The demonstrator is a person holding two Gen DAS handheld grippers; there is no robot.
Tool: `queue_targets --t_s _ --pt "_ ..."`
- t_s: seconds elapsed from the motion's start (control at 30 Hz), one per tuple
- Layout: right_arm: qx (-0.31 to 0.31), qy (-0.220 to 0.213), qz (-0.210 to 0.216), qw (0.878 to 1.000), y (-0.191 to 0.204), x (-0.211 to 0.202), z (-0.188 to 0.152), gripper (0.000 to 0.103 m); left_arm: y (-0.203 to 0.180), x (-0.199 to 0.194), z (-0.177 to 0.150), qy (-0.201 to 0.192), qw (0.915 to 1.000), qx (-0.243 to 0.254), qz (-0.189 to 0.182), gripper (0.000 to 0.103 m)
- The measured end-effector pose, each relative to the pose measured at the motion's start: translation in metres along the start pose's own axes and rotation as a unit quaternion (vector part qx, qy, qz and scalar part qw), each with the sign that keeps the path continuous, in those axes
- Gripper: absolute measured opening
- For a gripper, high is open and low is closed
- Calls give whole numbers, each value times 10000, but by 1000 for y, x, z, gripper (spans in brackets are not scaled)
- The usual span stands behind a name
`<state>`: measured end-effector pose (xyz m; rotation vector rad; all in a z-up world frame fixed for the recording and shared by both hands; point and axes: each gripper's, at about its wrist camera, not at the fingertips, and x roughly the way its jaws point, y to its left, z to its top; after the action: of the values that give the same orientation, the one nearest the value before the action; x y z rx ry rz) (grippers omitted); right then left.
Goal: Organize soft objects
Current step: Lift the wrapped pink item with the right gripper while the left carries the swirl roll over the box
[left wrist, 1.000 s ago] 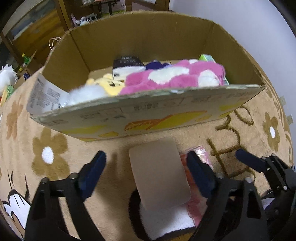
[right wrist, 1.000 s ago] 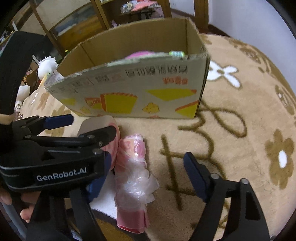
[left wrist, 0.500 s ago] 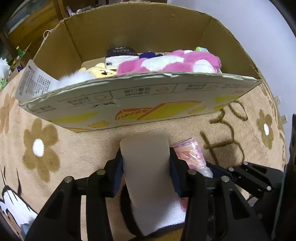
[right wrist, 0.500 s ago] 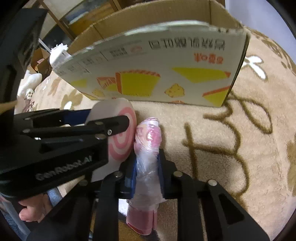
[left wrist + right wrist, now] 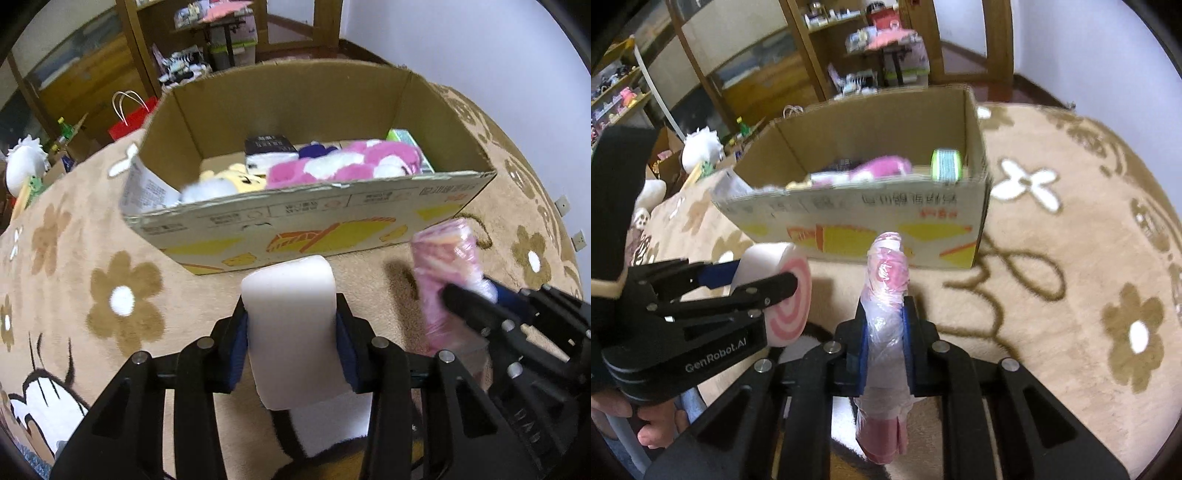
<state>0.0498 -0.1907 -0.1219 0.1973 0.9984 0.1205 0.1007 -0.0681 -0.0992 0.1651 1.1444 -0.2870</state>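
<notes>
My left gripper (image 5: 291, 317) grips a white roll cushion (image 5: 290, 284), and its jaws are still closing on it. The right wrist view shows the cushion's pink swirl end (image 5: 786, 310). My right gripper (image 5: 884, 332) is shut on a pink bundle wrapped in clear plastic (image 5: 888, 273), seen also in the left wrist view as a blurred pink bundle (image 5: 443, 266). Both objects hang above the carpet, in front of an open cardboard box (image 5: 295, 218). Inside the box lie a pink-and-white plush (image 5: 343, 166) and a yellow plush (image 5: 240, 177).
A beige carpet with brown flowers (image 5: 122, 299) covers the floor around the box. A red paper bag (image 5: 133, 118) and a white plush toy (image 5: 24, 166) sit beyond the carpet at the left. Wooden shelves (image 5: 738, 74) stand behind; a pale wall (image 5: 480, 55) is on the right.
Both grippers went from open around their objects to shut on them. They then rose, lifting the cushion and the pink bundle off the carpet; the box now looks lower and farther.
</notes>
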Motion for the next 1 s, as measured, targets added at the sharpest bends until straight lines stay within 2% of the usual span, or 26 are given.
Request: queue_targets --t_s 0.27,0.37,0.5,0.77,0.9,1.0 --pt "-103 -688 -212 9974 8 -34 9 16 7 -35 -7 -565 9982 6 183 40" --pt "-82 -917 -266 9954 6 -43 15 16 6 -45 -8 -835 9957 98 378 40" --pt "-110 -1315 -379 9905 8 -63 22 16 9 -64 -9 -1173 9923 33 390 40" --pt "-257 -1904 -611 9795 16 -97 28 16 18 -102 -6 -1950 9775 -14 803 40" --pt "-289 -2158 -616 9741 19 -111 36 16 21 -115 -1 -2301 9672 92 1074 40" --pt "-357 -2310 -667 9700 23 -116 40 16 26 -123 5 -2441 9641 27 1041 40"
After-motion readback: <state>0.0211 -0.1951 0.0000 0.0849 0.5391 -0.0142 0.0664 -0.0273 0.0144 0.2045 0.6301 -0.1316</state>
